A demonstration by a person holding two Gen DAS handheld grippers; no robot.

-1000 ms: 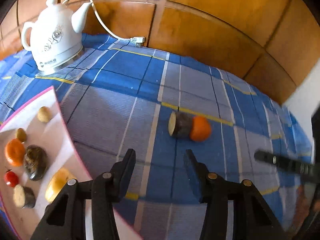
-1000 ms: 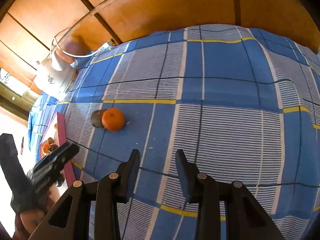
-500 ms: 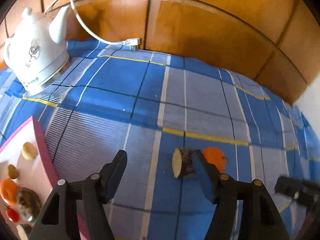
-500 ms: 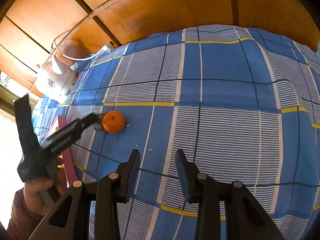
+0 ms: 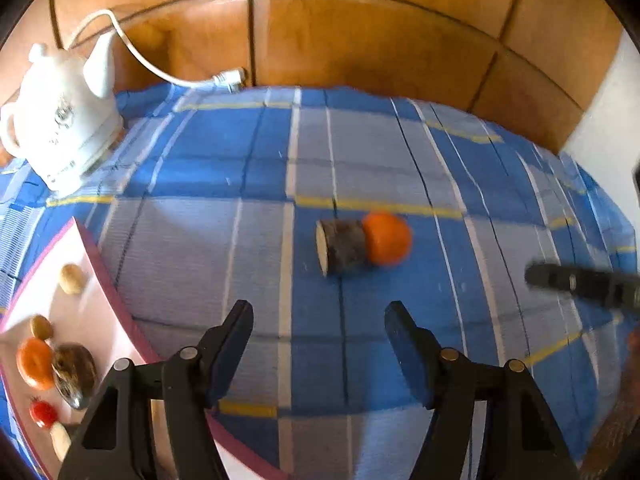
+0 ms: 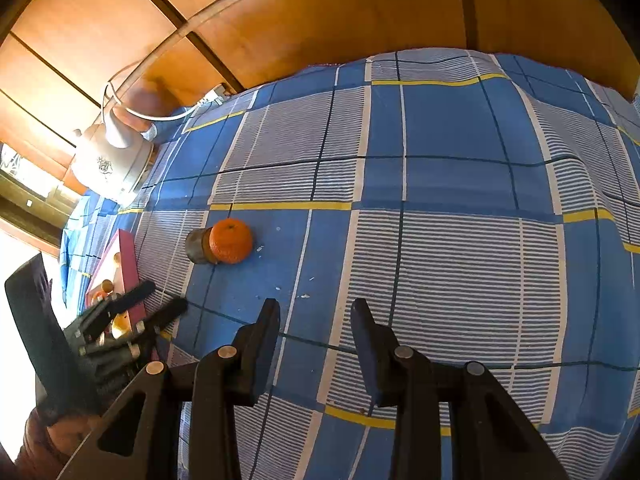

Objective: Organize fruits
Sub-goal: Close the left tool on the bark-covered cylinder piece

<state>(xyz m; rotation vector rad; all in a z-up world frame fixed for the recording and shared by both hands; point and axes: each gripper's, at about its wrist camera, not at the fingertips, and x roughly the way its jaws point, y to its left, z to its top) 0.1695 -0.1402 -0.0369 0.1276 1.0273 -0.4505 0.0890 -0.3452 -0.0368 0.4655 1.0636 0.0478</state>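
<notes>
An orange lies on the blue checked cloth, touching a dark-skinned cut piece whose pale cut face points left. My left gripper is open with nothing between its fingers, and hangs short of the pair, nearer to me. The right wrist view shows the same orange and dark piece at left. My left gripper is below them, by the tray. My right gripper is open on a narrow gap over bare cloth, well right of the fruit.
A pink-rimmed white tray at the lower left holds several small fruits. A white kettle with a cord stands at the back left against wooden panelling. The cloth falls away at the right edge.
My left gripper's jaws have spread wider. It swung out to the dark piece and orange, then drew back toward the tray. The fruit and my right gripper have not moved.
</notes>
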